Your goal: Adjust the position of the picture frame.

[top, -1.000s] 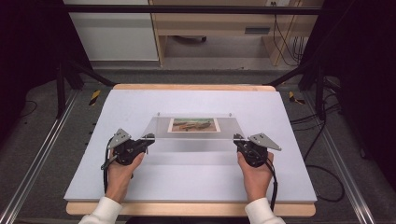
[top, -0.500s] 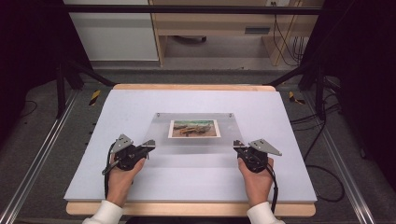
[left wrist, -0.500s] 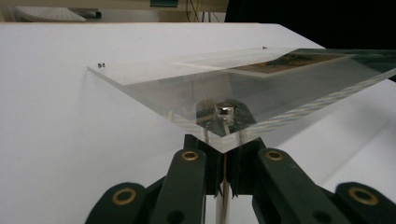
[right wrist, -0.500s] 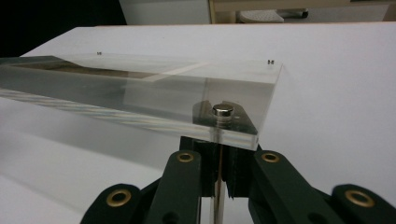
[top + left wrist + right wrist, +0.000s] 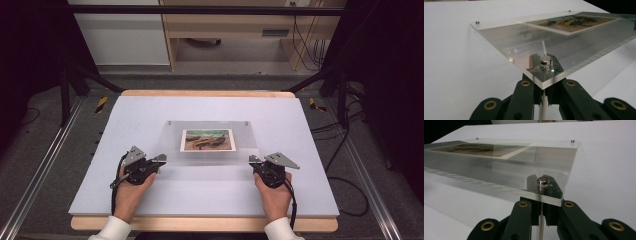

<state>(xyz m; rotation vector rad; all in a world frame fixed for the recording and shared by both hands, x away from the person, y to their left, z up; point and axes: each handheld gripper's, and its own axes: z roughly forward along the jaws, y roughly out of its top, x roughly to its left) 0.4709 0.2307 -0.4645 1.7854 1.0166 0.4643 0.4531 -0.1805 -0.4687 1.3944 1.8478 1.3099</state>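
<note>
Clamping the near-left corner of the clear acrylic frame (image 5: 210, 147), the left gripper (image 5: 161, 158) has its jaws closed on the plate's edge beside a small metal stud (image 5: 545, 61). At the near-right corner, the right gripper (image 5: 253, 159) is closed on it the same way. Between the 2, the frame hangs over the middle of the white table (image 5: 150, 112), its near edge raised, with a printed picture (image 5: 208, 139) inside it.

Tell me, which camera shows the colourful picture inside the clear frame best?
The high view: it looks down on the whole picture lying flat in the clear frame. The left gripper view and the right gripper view see it slanted from the frame's near corners, partly cut off.
</note>
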